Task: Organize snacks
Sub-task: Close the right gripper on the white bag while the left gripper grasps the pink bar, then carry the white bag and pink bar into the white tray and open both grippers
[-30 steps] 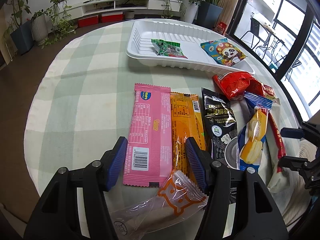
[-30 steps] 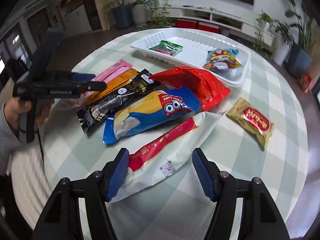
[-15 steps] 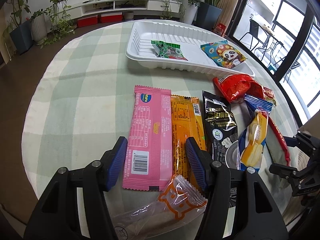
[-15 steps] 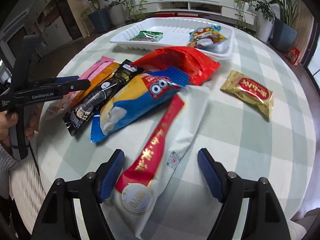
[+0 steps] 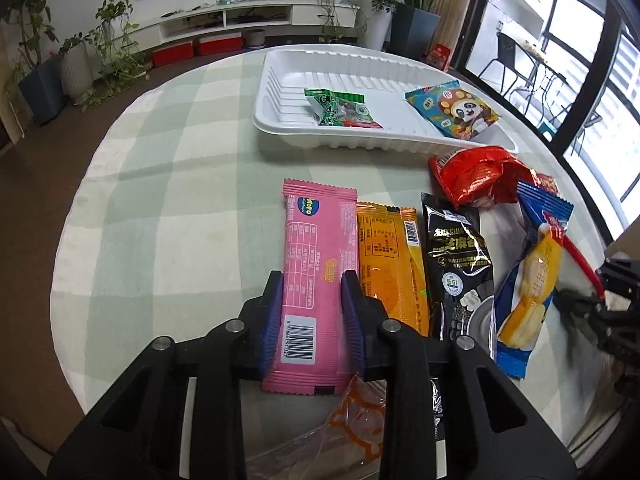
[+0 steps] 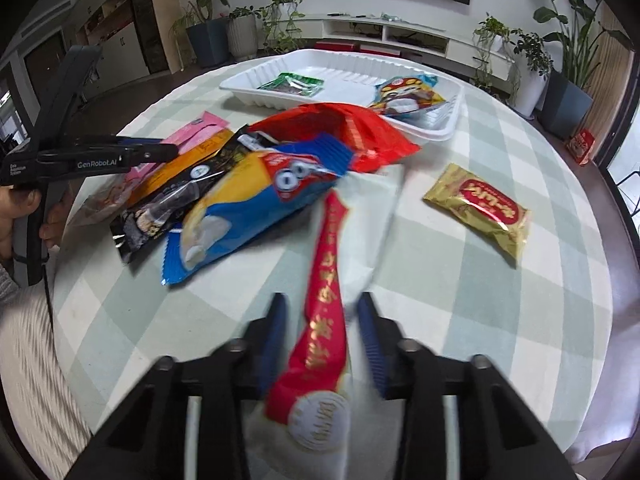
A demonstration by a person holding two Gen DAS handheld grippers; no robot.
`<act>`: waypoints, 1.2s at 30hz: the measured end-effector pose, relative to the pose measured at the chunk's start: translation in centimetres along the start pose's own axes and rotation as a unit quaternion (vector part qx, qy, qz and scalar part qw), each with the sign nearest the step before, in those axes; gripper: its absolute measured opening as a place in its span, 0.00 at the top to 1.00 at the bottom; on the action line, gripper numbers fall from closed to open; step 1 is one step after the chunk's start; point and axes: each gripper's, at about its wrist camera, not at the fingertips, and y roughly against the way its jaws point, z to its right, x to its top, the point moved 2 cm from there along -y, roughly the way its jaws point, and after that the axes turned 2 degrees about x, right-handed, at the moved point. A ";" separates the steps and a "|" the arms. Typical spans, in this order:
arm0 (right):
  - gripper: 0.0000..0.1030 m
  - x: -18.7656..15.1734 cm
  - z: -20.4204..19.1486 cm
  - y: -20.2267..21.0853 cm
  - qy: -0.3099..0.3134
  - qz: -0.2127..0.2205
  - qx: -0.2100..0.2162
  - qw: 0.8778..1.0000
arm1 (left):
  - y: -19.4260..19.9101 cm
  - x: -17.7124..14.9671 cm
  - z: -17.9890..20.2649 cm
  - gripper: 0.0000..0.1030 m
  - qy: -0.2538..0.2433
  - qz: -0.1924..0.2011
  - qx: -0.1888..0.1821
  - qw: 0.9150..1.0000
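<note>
My left gripper [image 5: 312,292] is shut on the long pink snack packet [image 5: 318,264], its blue pads pressing both long edges near the barcode end. Beside it lie an orange packet [image 5: 390,264], a black packet [image 5: 460,268] and a blue-yellow packet [image 5: 532,276]. My right gripper [image 6: 322,320] has its jaws narrowed around the white packet with a red ribbon stripe [image 6: 326,280]; the view is blurred and I cannot tell whether the pads touch it. The white tray [image 5: 360,76] holds a green packet [image 5: 340,106] and a panda packet [image 5: 456,110].
A red bag [image 6: 340,132] lies in front of the tray [image 6: 432,124]. A gold-red packet [image 6: 484,206] lies alone at the right. A clear orange-printed wrapper [image 5: 352,416] lies under my left gripper. The round table's edge is close at the front.
My left gripper moved forward and closed on the pink packet. My right gripper moved forward over the white red-striped packet and its jaws narrowed around it.
</note>
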 end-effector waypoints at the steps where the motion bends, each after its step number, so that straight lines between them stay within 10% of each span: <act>1: 0.75 0.0 0.5 0.1 -0.011 0.001 0.013 1.000 | 0.0 0.1 0.2 0.77 -0.006 0.001 0.003 1.000; 22: 0.76 -2.1 8.1 2.1 -0.229 0.038 0.213 0.949 | 4.2 0.8 0.0 0.82 0.034 0.039 -0.045 0.998; 36: 0.76 3.6 11.1 3.3 -0.264 0.096 0.286 0.916 | 5.2 4.4 0.8 0.82 0.055 0.064 -0.081 0.993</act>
